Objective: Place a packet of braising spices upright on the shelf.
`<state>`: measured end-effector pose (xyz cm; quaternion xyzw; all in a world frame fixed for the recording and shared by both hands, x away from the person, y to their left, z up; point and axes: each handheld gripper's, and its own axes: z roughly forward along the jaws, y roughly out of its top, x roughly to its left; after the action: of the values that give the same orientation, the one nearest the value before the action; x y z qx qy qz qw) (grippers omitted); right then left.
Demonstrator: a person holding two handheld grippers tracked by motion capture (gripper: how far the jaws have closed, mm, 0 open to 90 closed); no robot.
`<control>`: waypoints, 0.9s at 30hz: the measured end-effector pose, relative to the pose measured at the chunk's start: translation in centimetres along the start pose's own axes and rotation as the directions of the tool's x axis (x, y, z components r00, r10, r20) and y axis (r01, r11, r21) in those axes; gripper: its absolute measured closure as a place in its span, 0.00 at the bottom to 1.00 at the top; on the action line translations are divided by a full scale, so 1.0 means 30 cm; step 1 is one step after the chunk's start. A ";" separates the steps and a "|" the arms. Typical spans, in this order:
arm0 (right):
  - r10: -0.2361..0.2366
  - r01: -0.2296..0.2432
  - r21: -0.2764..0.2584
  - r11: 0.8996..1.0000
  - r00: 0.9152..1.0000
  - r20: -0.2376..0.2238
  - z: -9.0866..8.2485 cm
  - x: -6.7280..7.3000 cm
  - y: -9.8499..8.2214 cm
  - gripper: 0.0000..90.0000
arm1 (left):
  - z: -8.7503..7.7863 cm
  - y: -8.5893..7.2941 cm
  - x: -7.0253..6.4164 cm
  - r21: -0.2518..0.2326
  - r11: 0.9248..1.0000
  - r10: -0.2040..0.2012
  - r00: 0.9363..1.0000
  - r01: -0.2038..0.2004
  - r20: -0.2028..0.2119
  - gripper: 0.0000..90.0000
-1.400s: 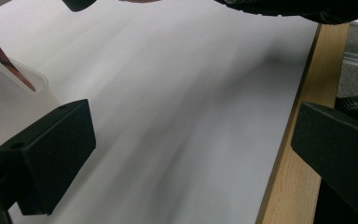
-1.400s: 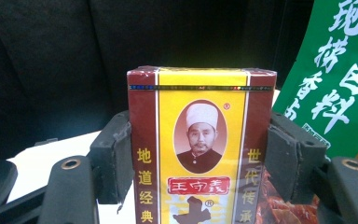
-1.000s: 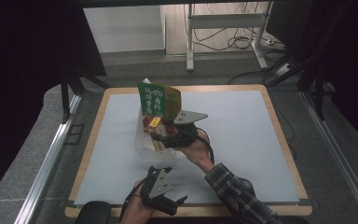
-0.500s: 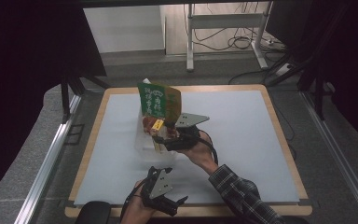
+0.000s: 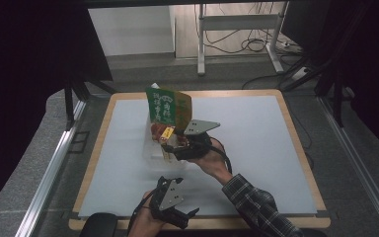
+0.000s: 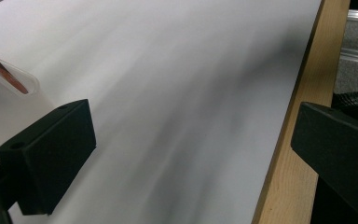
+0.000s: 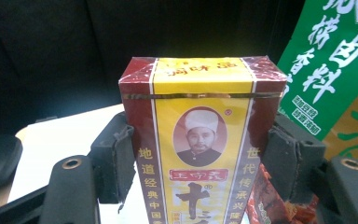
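A red and yellow box (image 7: pixel 198 140) with a portrait on its front stands upright between my right gripper's (image 7: pixel 200 161) pads, which press on its two sides. From above, that box (image 5: pixel 167 134) is over a clear plastic container (image 5: pixel 154 155) on the white mat, my right gripper (image 5: pixel 173 144) reaching in from the right. A green and yellow packet (image 5: pixel 169 106) rises upright from the container just behind the box; the packet (image 7: pixel 335 60) is close on the right. My left gripper (image 5: pixel 181 215) is open near the front edge, with bare mat between its jaws (image 6: pixel 191 154).
The white mat (image 5: pixel 256 148) lies on a wood-edged board (image 5: pixel 296 138), and its wooden rim (image 6: pixel 284 177) passes close to my left gripper. A corner of the clear container (image 6: pixel 9 79) is near the left jaw. Dark stands and cables are beyond the table.
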<state>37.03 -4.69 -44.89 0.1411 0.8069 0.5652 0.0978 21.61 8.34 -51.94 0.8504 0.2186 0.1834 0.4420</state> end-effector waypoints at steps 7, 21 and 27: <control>0.103 -0.102 0.059 0.993 0.995 -0.005 0.048 -0.047 -0.089 0.36 | -0.002 -0.002 0.005 -0.003 1.000 -0.009 1.000 0.009 0.001 0.00; 0.096 -0.097 0.090 0.991 0.995 0.009 0.063 -0.044 -0.099 0.36 | -0.001 0.000 -0.001 0.001 1.000 0.005 1.000 -0.005 0.000 0.00; 0.067 -0.068 0.099 0.993 0.998 0.022 0.066 -0.038 -0.093 0.31 | -0.001 0.000 -0.002 0.000 1.000 0.007 1.000 -0.007 0.001 0.00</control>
<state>38.42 -4.21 -48.20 0.1782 0.8281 0.5256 0.0789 21.55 8.33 -51.93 0.8512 0.2155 0.1844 0.4416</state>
